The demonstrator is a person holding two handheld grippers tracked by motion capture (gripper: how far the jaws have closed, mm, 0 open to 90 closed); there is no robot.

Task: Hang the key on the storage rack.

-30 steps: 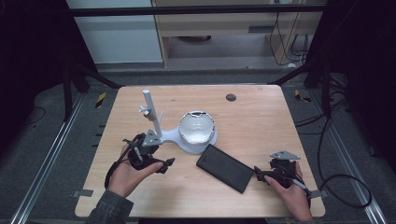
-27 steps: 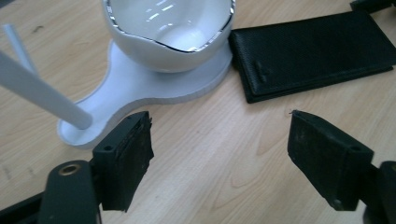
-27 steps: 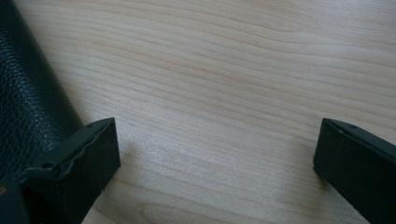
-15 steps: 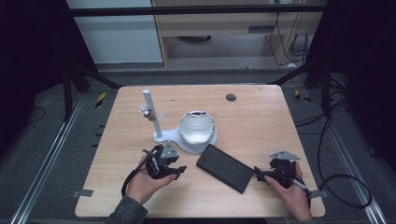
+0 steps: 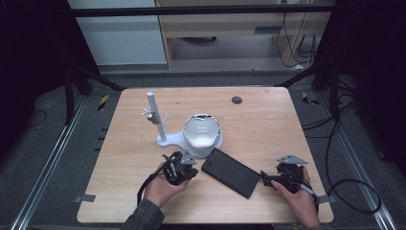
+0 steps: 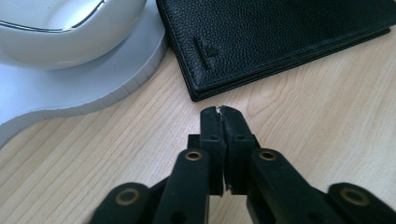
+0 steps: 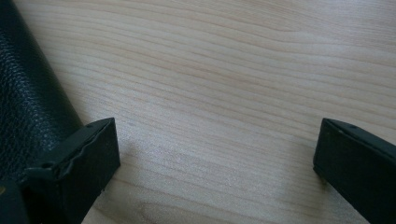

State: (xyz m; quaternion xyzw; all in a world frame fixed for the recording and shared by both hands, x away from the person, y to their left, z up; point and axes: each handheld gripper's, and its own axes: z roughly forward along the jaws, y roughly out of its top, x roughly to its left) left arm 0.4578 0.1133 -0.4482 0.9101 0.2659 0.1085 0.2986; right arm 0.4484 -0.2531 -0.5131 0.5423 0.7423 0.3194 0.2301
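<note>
Bench (image 5: 268, 120): pale wood top, carrying every item listed here.

Wallet (image 5: 231, 172): black grained leather, long and closed, lying flat and slantwise near your edge of the bench, between your two hands. Its upper left corner sits just beside the white base. In the left gripper view the wallet (image 6: 280, 37) shows its stacked edge and a small embossed mark near the corner.

Left tongs (image 5: 190, 166): you hold them just left of the wallet. In the left gripper view the left tongs (image 6: 221, 112) have their jaws pressed together with nothing between them, tips low over bare wood and just short of the wallet's corner, not touching it.

Right tongs (image 5: 265, 178): you hold them at the wallet's lower right end. In the right gripper view the right tongs (image 7: 215, 149) stand spread wide, low over the wood; one jaw lies right beside the wallet (image 7: 28, 102), and whether it touches cannot be told.

White stand (image 5: 160, 125): an upright post on a flat curved base (image 6: 70, 79).

White bowl (image 5: 202, 134): sits on that base, behind the wallet.

Small dark disc (image 5: 236, 100): toward the far edge of the bench, well apart from the rest.
</note>
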